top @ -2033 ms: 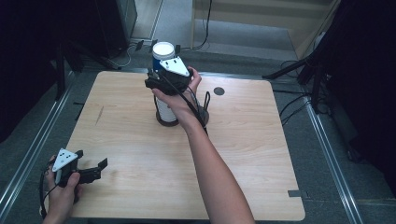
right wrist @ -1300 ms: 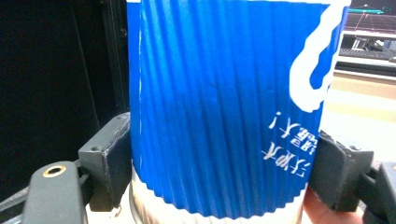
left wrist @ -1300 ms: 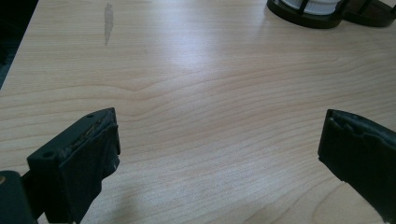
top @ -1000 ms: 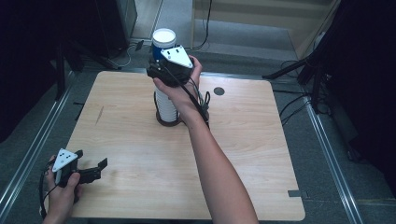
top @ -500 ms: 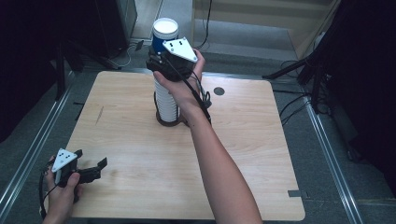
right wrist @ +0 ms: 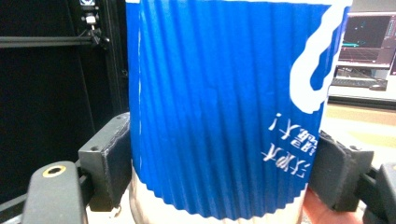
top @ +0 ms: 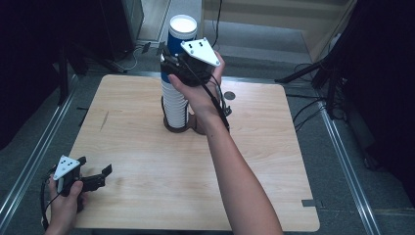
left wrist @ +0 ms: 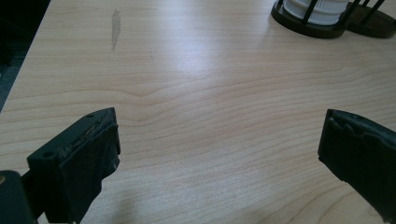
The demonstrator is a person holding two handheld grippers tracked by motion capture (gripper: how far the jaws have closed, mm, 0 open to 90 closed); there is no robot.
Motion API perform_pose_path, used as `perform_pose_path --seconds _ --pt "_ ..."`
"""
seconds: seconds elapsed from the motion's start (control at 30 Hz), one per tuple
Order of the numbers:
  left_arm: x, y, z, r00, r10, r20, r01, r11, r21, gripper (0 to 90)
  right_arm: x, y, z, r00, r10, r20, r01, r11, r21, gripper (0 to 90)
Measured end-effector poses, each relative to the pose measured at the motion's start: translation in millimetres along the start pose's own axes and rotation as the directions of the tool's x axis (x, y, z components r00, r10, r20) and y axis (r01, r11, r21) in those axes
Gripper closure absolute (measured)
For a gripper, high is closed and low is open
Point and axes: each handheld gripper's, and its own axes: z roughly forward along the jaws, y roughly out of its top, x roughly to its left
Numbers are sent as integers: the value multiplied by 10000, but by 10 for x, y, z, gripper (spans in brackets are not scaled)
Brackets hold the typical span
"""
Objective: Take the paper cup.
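You have one blue cup (top: pixel 181 34), upside down, one stack of white cups (top: pixel 174 105), one dark round stand (top: pixel 177 126), two tongs, left (top: pixel 96 179) and right (top: pixel 169 66), on one worktop (top: pixel 147 161).

From my remote seat I look down on a pale wood-grain bench (top: pixel 147 161) with rounded corners, a dark round grommet (top: pixel 229 95) near its far edge and a faint grey smudge (left wrist: pixel 115 29) on its surface. Grey floor (top: pixel 337 161) surrounds it, with metal rails (top: pixel 345 152) along both sides. Black stand legs (top: pixel 313 73) and cables sit beyond; the surroundings are dark. A lit monitor (right wrist: pixel 369 37) glows farther off.
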Motion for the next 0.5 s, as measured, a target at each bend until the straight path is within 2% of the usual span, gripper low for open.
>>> perform_pose_path --seconds 0.23,0.33,0.5 --pt "4 1 -1 10000 -35 16 35 10000 16 0 -114 16 -118 9998 -53 179 53 10000 -48 193" --pt "14 2 0 9996 -130 261 132 9999 -101 0 -195 -5 -161 9995 -54 315 55 10000 -19 193" --pt "25 2 3 9991 -235 349 242 9995 -181 0 -324 -64 -241 9985 -76 540 71 9999 105 193"
